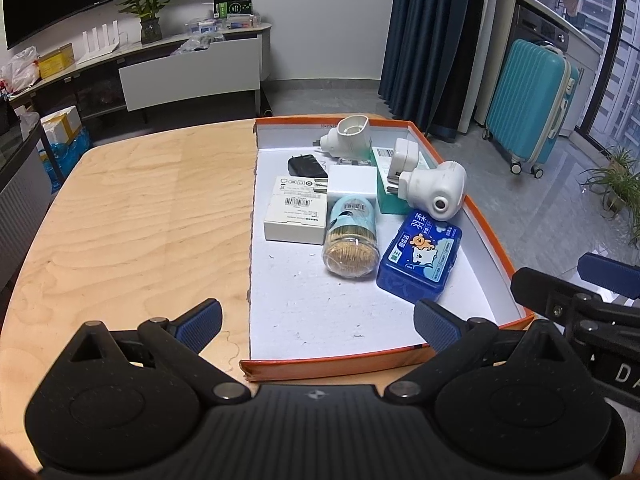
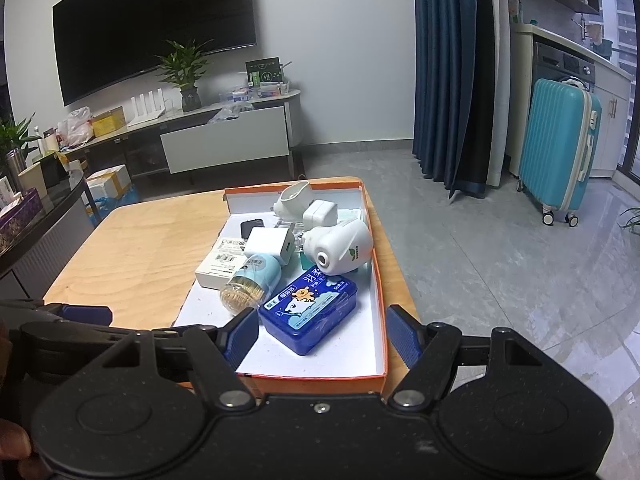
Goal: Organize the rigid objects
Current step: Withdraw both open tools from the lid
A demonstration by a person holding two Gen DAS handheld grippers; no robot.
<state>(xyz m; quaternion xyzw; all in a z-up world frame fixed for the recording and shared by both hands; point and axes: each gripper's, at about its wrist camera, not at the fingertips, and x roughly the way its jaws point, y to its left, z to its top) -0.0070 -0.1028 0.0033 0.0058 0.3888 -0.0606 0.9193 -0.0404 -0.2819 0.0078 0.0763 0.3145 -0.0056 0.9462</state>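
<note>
An orange-rimmed white box point(image 1: 492, 240) point(image 2: 382, 288) sits on the right part of the wooden table point(image 1: 132, 208) point(image 2: 140, 248). It holds a blue floss case point(image 1: 420, 256) point(image 2: 308, 312), a toothpick jar lying on its side point(image 1: 352, 240) point(image 2: 252, 280), a flat white carton point(image 1: 296, 212) point(image 2: 218, 264), a white charger cube point(image 1: 352, 184) point(image 2: 268, 248), a black adapter point(image 1: 306, 166) point(image 2: 251, 227) and white plug-in devices point(image 1: 440, 190) point(image 2: 340, 252). My left gripper point(image 1: 318, 326) is open and empty at the box's near edge. My right gripper point(image 2: 322, 338) is open and empty over the box's near right corner, around the floss case in the view.
A TV cabinet point(image 1: 192, 68) with a plant point(image 1: 146, 4) stands beyond the table. A teal suitcase point(image 1: 532, 104) point(image 2: 560, 152) stands on the tiled floor to the right, near dark curtains point(image 2: 452, 72). The right gripper's arm point(image 1: 580, 304) shows beside the box.
</note>
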